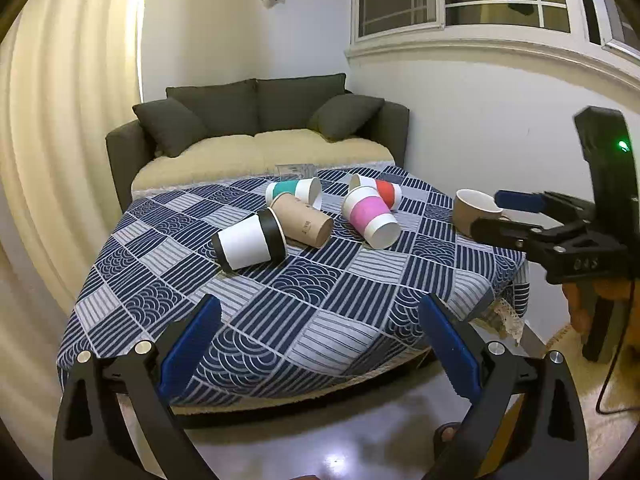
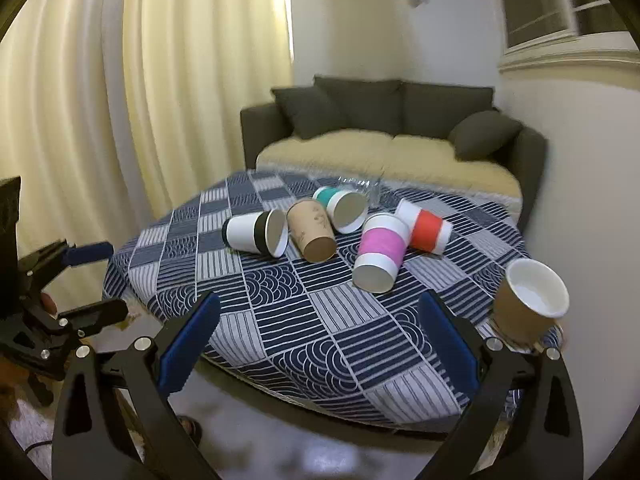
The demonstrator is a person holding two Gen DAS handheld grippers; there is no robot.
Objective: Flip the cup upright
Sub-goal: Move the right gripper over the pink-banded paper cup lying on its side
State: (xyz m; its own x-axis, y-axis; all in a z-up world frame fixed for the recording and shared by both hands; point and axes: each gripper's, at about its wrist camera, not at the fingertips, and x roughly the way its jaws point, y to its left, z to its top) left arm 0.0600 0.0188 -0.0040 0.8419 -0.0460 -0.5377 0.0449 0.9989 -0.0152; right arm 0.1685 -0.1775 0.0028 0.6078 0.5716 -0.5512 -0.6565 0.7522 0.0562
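Note:
Several paper cups lie on their sides on the blue patterned tablecloth: a white-and-black one, a plain brown one, a teal one, a pink one and a red one. They also show in the right wrist view, the white-and-black cup leftmost and the pink cup nearest. A small brown cup stands upright at the table's right corner. My left gripper is open and empty, short of the table. My right gripper is open and empty at the near edge.
A dark sofa with a cream cover stands behind the table. A clear plastic item lies at the table's far edge. Curtains hang on the left, a wall and window on the right. The floor lies below.

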